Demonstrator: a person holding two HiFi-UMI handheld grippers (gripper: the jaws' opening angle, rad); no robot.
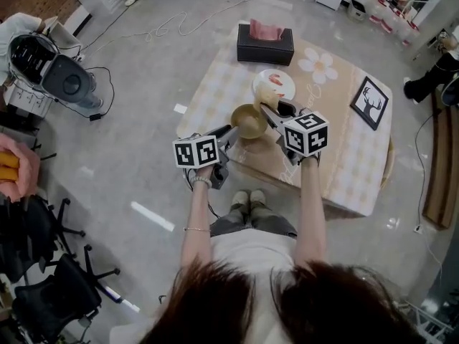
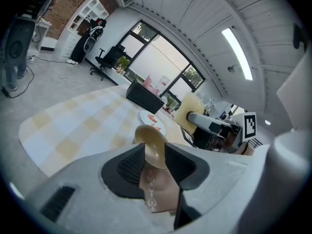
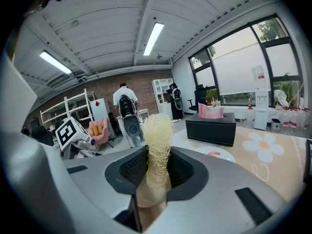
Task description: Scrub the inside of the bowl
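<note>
A golden bowl sits near the front left edge of the table. My left gripper reaches it from the left, and the bowl's rim stands between its two dark pads, which are spread slightly apart. My right gripper hovers over the bowl's right side and is shut on a pale yellow fibrous scrubber. In the right gripper view the scrubber sticks up out of the jaws of the right gripper. In the left gripper view the right gripper and the scrubber show just beyond the bowl.
Behind the bowl lies a white plate with a red pattern. A black tissue box stands at the table's far edge, and a framed deer picture lies at the right. A fan and cables are on the floor at the left.
</note>
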